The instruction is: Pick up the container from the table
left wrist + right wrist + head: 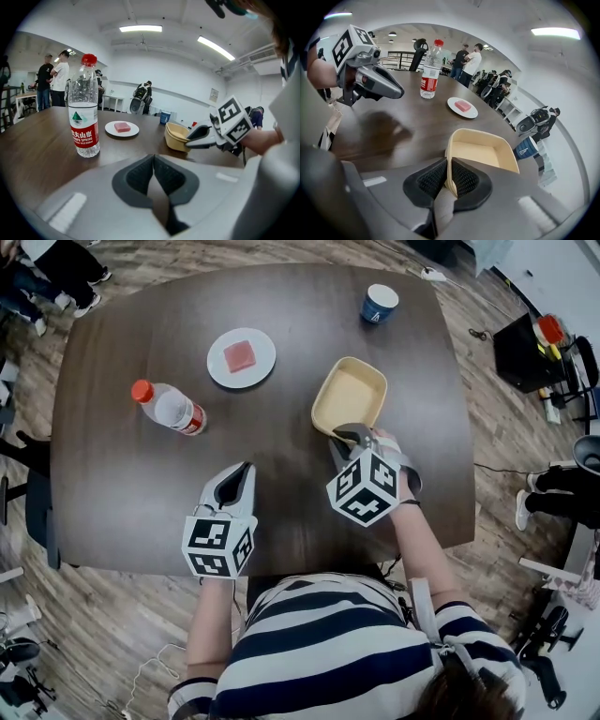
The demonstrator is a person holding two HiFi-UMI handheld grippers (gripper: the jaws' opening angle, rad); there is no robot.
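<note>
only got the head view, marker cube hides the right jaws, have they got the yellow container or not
Observer: Yes. In the right gripper view the right gripper has its pads on both sides of the container, pinching its near wall.
Operator: is it off the table yet
Observer: The left gripper view shows no gap under it; it looks to rest on the table.
Operator: left one holding anything
Observer: No. The left gripper has its jaws together with nothing between them.
</note>
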